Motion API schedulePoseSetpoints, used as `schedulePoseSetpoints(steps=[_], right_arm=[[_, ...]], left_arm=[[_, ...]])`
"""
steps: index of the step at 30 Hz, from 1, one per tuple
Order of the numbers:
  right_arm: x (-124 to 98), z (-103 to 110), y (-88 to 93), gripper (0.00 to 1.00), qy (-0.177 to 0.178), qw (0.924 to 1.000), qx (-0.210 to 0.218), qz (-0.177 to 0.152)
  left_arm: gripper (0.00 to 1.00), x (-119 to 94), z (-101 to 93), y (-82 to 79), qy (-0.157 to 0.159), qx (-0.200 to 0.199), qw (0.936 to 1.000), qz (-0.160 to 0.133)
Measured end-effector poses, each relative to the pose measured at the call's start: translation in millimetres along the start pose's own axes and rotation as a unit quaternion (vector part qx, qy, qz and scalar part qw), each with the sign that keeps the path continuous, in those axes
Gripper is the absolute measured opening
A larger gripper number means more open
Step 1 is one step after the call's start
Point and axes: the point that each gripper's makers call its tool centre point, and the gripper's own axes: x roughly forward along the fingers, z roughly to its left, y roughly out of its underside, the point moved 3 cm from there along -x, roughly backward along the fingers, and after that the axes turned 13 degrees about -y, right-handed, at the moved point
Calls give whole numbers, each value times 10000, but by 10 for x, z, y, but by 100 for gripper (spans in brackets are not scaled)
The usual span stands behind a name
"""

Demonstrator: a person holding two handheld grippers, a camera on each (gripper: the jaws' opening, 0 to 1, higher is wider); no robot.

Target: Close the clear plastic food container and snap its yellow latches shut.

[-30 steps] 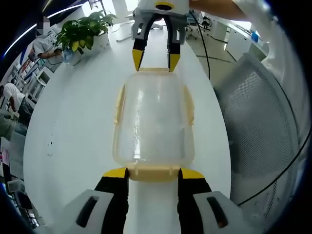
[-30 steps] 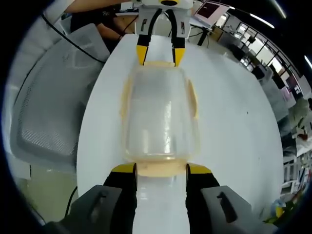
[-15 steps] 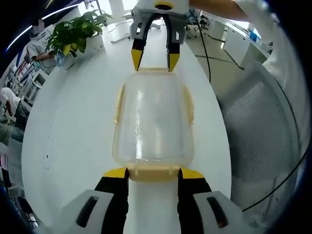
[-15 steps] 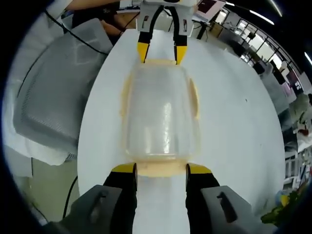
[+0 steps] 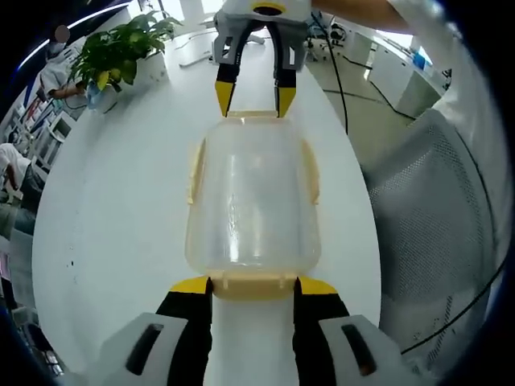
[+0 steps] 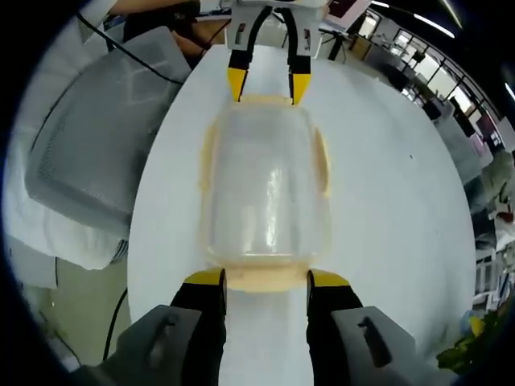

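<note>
Left gripper view: clear rectangular plastic food container [image 5: 253, 201] lay lengthwise on the white table [image 5: 121, 209], lid seated.
Left gripper [image 5: 253, 285]: jaws parted wide, bracketing the near yellow end latch [image 5: 253, 283]; contact could not be confirmed.
Right gripper [image 6: 265, 279]: jaws equally wide at the opposite end latch [image 6: 265, 277].
Side latches [image 5: 195, 173]: appeared folded against the walls.
Done: lid closed.
Remaining: judged to be the two end latches, whose lock state could not be told.
</note>
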Motion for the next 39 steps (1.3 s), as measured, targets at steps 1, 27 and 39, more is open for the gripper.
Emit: schedulePoseSetpoints(steps=[1,27,39], right_arm=[[1,-1,-6,35,-5,10000,8,-7],[38,27,-53,35,-40,9999,39,-143],[60,47,-39,36,-60,10000,11,-50]], left_arm=[[34,-4,-11,8,17,-24,10000,22],[34,44,-60,88,144,19,9998,124],[35,62,-41,97,105,165,9997,113]])
